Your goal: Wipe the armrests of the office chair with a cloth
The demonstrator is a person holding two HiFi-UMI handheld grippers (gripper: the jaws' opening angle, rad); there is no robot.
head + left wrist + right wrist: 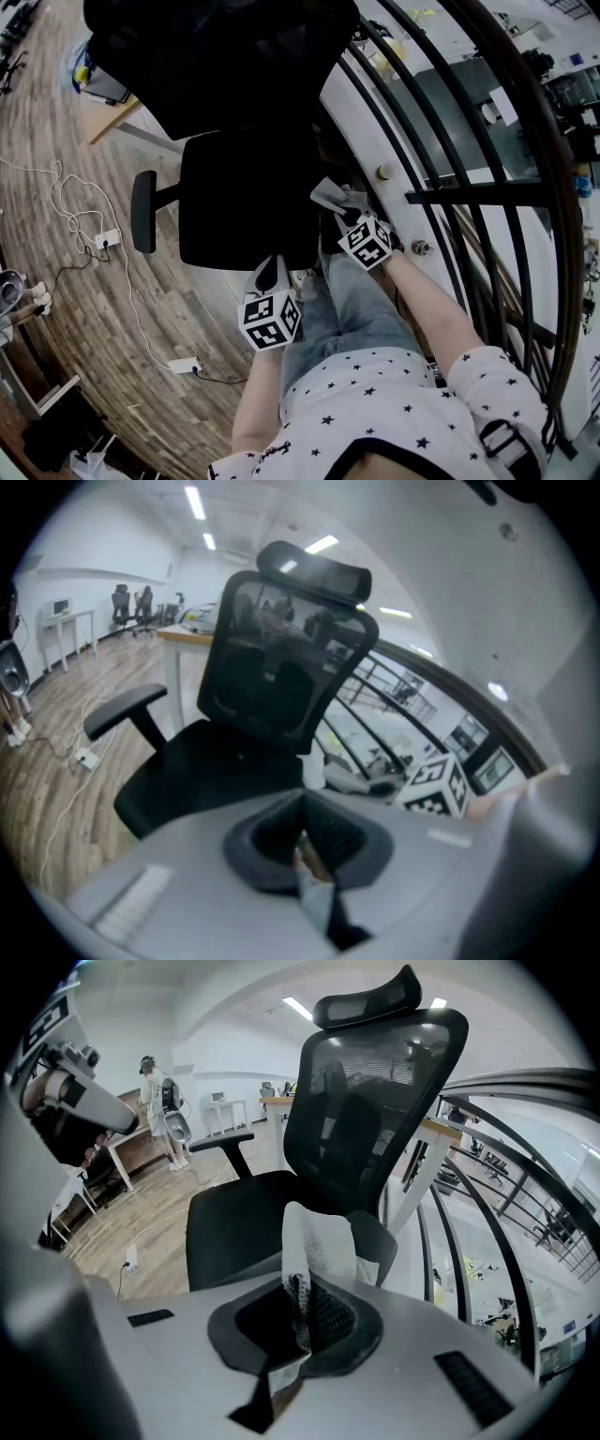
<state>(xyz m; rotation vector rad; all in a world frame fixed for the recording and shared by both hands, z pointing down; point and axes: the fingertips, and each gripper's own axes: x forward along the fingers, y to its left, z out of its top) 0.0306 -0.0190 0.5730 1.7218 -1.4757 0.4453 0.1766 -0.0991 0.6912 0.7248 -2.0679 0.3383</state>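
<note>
A black office chair (246,192) stands in front of me, its seat below its mesh backrest (375,1115). Its left armrest (142,212) sticks out bare at the seat's left side. My right gripper (300,1312) is shut on a white cloth (319,1241), which stands up from the jaws just before the chair's right armrest (380,1241). In the head view that cloth (333,198) lies at the seat's right edge and hides most of the armrest there. My left gripper (305,841) is shut with nothing in it, held at the seat's front edge (270,275).
A curved railing of dark bars (469,197) runs close along the chair's right side. White cables and power strips (105,239) lie on the wooden floor to the left. A desk (117,112) stands behind the chair. A person (155,1091) stands far off.
</note>
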